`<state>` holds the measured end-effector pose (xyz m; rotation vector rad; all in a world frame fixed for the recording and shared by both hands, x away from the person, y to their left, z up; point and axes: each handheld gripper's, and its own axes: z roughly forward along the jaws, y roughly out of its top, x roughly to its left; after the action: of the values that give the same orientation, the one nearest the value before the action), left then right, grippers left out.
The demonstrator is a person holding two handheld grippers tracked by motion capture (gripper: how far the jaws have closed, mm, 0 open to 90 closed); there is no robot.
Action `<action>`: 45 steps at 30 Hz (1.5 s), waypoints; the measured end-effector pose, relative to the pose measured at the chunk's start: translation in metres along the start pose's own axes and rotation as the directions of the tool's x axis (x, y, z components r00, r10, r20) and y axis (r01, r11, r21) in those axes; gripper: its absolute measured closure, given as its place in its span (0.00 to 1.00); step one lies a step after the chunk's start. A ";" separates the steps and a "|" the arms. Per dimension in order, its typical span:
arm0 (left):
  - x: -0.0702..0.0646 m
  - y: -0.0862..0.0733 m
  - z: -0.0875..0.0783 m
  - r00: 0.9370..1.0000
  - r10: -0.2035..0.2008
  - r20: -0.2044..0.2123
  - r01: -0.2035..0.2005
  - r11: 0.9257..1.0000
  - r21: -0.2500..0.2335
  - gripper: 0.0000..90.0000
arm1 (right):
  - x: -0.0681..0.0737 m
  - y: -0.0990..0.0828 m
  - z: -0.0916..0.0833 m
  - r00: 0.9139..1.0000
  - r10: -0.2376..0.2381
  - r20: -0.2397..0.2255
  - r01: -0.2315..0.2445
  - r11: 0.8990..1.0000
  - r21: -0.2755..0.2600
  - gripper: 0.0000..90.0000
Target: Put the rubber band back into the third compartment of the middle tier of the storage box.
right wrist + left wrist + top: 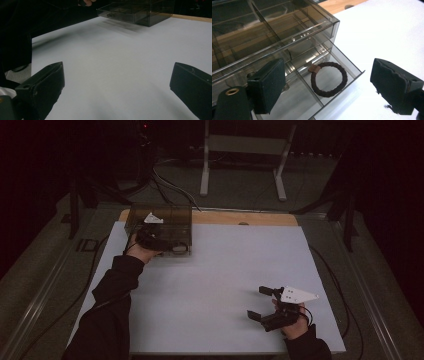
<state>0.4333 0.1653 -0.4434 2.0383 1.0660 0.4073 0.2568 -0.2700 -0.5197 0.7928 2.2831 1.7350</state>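
Left gripper view | hair tie (328,79) in open drawer (342,65) | tag (314,68) unreadable

- Setting: a recording lab or test bay, not a home
- Dark curtains or walls close in the space on all sides; lighting is dim
- Tabletop (225,270) carries a plain white sheet over a wooden board (250,218), laid out as a bare work surface
- Black cables (165,185) run across the grey floor behind it
- A white metal stand frame (245,150) sits at the back
- Dark stand legs (75,205) flank the tabletop
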 end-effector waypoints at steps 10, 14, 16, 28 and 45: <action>-0.004 0.003 -0.014 0.999 0.014 0.047 -0.013 1.000 -0.018 0.00 | 0.000 0.000 0.001 1.000 0.003 0.000 -0.003 1.000 0.001 0.00; -0.005 0.002 -0.022 0.998 0.015 0.069 -0.011 0.999 -0.052 0.00 | 0.000 0.000 0.000 1.000 0.000 0.000 0.000 1.000 -0.002 0.00; -0.005 0.002 -0.027 0.997 0.009 0.079 -0.004 0.998 -0.062 0.00 | -0.001 0.001 0.000 1.000 0.001 -0.001 -0.001 1.000 -0.004 0.00; -0.009 -0.001 -0.049 0.995 0.035 0.090 -0.027 0.996 -0.087 0.00 | -0.001 0.001 0.002 1.000 0.003 -0.006 -0.003 1.000 -0.002 0.00; -0.012 -0.026 -0.076 0.995 0.048 0.085 -0.038 0.993 -0.110 0.00 | -0.001 0.002 0.003 1.000 0.000 -0.010 0.000 1.000 0.000 0.00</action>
<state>0.3669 0.2022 -0.4136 1.9670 0.9290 0.3860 0.2595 -0.2671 -0.5193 0.7855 2.2898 1.7421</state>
